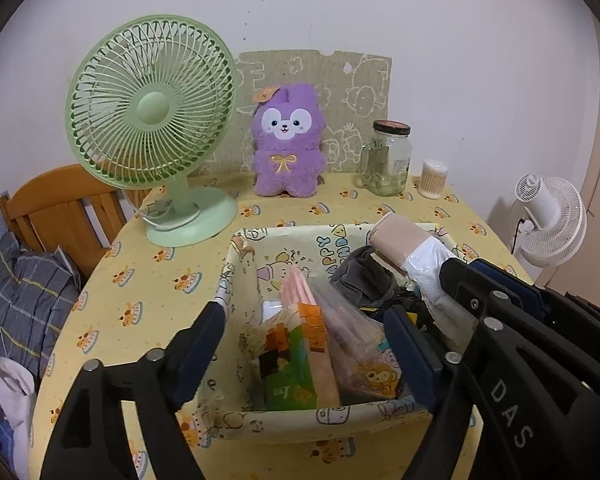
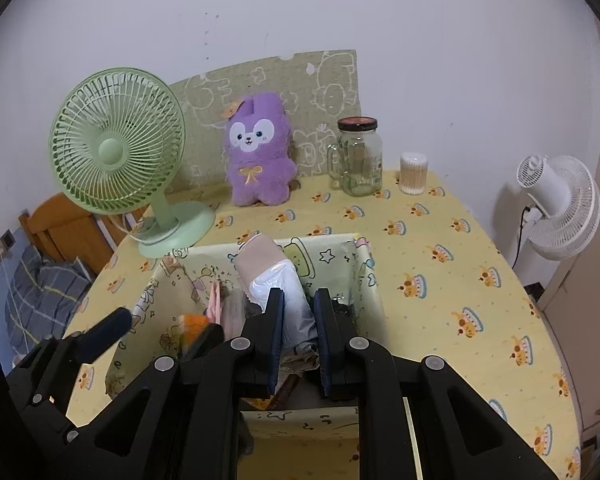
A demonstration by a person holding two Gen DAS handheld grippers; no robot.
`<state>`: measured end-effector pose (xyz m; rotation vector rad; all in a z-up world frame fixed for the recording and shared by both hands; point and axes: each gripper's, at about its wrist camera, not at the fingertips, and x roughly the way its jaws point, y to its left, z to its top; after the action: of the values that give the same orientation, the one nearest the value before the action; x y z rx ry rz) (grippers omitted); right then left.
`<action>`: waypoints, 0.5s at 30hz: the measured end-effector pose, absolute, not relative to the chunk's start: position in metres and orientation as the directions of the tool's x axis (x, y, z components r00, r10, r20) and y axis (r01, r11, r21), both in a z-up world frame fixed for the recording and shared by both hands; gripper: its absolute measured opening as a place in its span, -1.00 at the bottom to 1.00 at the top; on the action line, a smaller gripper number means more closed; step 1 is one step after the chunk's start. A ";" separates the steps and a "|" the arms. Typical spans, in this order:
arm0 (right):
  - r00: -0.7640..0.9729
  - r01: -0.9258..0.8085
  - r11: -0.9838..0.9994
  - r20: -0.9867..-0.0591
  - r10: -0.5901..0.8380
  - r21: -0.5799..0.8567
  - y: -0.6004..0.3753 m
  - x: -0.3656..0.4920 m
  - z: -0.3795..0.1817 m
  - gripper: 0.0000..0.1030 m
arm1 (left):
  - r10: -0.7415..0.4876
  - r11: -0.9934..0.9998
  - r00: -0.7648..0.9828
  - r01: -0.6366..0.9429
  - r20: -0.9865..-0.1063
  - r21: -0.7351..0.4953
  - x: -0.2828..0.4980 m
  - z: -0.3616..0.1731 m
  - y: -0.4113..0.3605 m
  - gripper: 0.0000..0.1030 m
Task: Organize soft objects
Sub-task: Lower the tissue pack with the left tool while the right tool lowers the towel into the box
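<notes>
A patterned storage box sits on the yellow table, with several soft packets and a dark grey cloth inside. My right gripper is shut on a rolled beige-and-white soft bundle and holds it over the box's right part. My left gripper is open, its fingers straddling the box's near-left wall above an orange-green packet. A purple plush bunny stands upright at the table's back.
A green desk fan stands back left. A glass jar and a cotton-swab tub stand back right. A white fan and a wooden bed frame flank the table.
</notes>
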<state>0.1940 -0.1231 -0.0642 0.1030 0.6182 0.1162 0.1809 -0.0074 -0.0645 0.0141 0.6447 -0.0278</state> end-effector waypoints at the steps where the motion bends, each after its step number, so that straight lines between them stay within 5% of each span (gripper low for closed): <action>1: 0.809 -0.080 0.988 -0.570 0.142 0.131 -0.123 0.194 -0.064 -0.65 | -0.023 0.999 0.800 0.034 -0.600 0.007 0.180 -0.064 -0.007 0.69; 15: 0.811 -0.139 0.982 -0.554 0.189 0.131 -0.104 0.205 -0.061 -0.65 | -0.019 0.999 0.792 0.041 -0.610 0.023 0.184 -0.059 0.005 0.83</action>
<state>0.2051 -0.1042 -0.0614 0.0853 0.6002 0.1752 0.1838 0.0051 -0.0590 0.0353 0.6561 -0.0323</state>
